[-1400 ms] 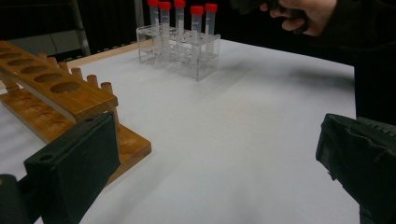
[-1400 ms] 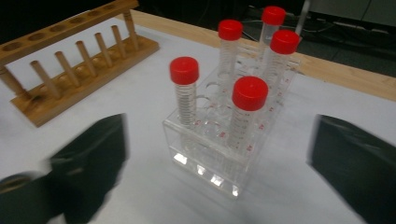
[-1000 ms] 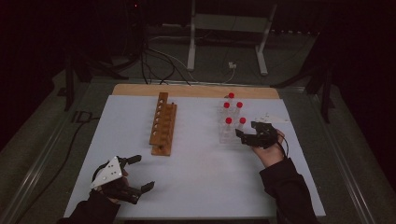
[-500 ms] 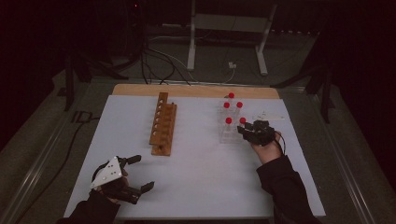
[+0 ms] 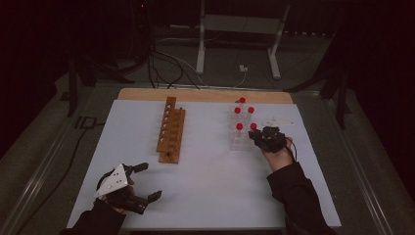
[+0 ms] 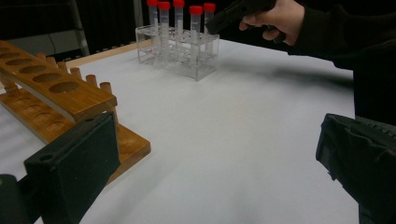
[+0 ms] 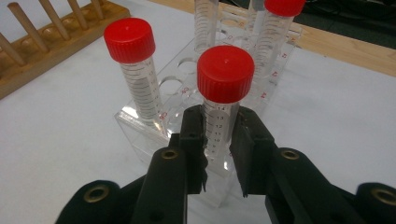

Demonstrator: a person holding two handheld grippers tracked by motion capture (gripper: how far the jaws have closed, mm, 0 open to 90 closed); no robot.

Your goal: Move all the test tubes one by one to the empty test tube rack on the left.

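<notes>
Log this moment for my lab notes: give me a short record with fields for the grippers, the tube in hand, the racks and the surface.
right gripper: jaws have just been closing, now shut on the red-capped tube, just below its cap
tube: upright in the clear rack, near corner
other tubes: four more red-capped ones in that rack
left gripper: open, holding nothing, apart from the racks
wooden rack: holes unfilled
table: white sheet
</notes>
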